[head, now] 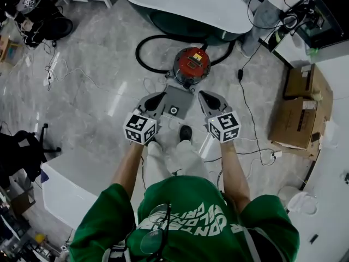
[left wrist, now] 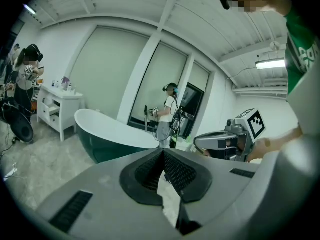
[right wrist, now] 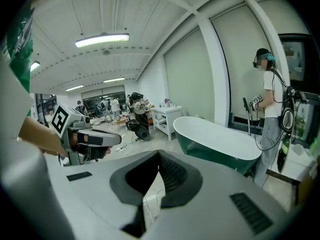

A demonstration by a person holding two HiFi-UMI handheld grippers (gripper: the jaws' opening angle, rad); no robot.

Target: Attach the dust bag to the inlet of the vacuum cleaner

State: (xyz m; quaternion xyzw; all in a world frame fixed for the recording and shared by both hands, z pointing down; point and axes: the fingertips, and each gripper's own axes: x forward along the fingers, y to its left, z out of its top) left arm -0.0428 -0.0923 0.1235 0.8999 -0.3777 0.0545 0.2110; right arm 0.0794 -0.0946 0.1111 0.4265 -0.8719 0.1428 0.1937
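Note:
The vacuum cleaner (head: 191, 64), a round canister with a red top and a black hose (head: 146, 43), stands on the floor ahead of me. Just in front of it lies the grey dust bag (head: 180, 98), flat, with a round collar hole (head: 173, 110). My left gripper (head: 160, 96) hangs over the bag's left edge and my right gripper (head: 204, 94) just off its right edge. In the left gripper view the left gripper (left wrist: 162, 152) has its jaw tips together with nothing between them. My right gripper (right wrist: 159, 154) looks the same in its own view.
A white tub with a green outside (head: 185, 4) stands behind the vacuum. Cardboard boxes (head: 302, 105) sit at the right, and cables (head: 248, 108) trail over the floor. A white counter (head: 65, 184) is at my lower left. My shoe (head: 185, 132) is near the bag.

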